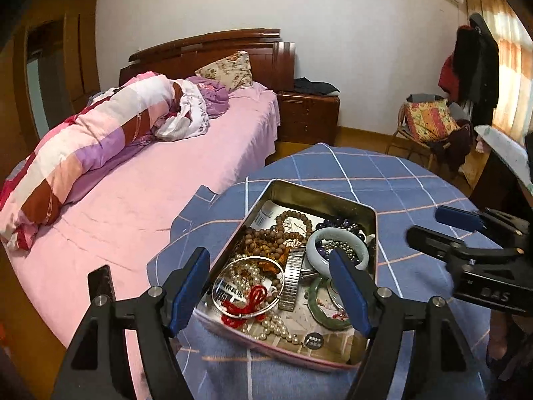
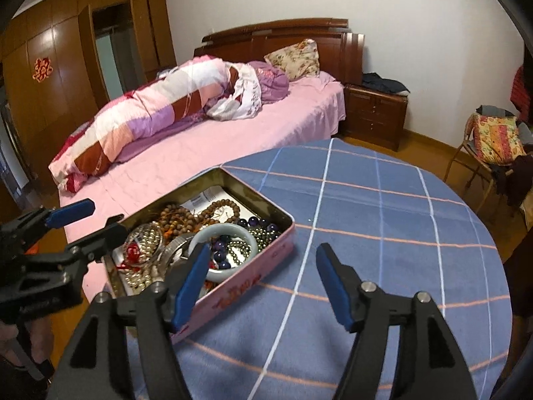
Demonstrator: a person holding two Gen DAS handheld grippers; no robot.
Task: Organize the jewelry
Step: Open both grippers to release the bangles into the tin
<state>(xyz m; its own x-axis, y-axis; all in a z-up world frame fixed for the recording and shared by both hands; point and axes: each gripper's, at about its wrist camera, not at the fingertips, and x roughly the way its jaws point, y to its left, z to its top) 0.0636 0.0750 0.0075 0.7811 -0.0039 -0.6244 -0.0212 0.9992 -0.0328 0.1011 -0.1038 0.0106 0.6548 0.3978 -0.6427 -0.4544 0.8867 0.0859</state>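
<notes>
Fingers of the left gripper [image 1: 269, 288] and right gripper [image 2: 263, 283] gape wide, empty; tangled strands in the pink rectangular metal tin [image 1: 372, 215], lower centre, could snag and drag neighbours out.

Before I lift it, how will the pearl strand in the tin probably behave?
The pearl strand looks floppy, so it would probably drape and swing. It lies tangled with the red cord and silver bangle, which may drag along. The round beads might slip.
</notes>
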